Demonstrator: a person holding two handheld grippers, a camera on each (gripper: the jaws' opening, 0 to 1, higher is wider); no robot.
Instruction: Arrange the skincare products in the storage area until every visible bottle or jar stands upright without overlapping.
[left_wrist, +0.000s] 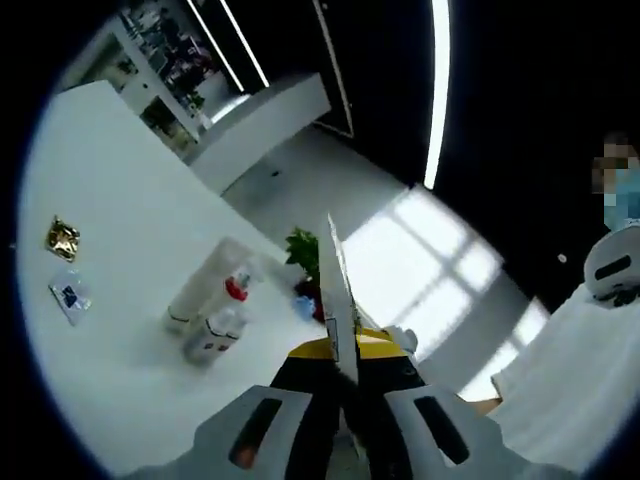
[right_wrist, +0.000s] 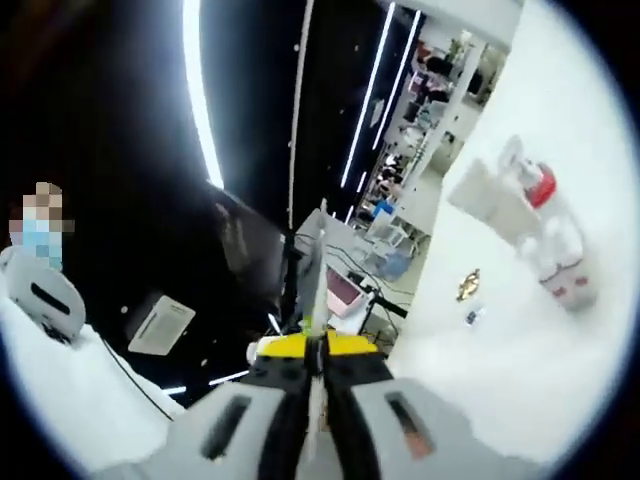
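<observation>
Two grippers are in the air, away from the table (left_wrist: 120, 200), and both have the jaws pressed together with nothing between them. The bottles (left_wrist: 215, 300) stand in a small group on the white table. In the left gripper view they are to the left of the left gripper (left_wrist: 338, 300) and quite near it. In the right gripper view they (right_wrist: 540, 235) are to the right of the right gripper (right_wrist: 316, 300) and well apart from it, so I judge the left one is nearer. Their long axes seem upright to the table. They look like smooth pale plastic, one with a red cap (left_wrist: 236, 290). Two small flat packets (left_wrist: 65, 265), one gold and one clear, lie apart from them.
</observation>
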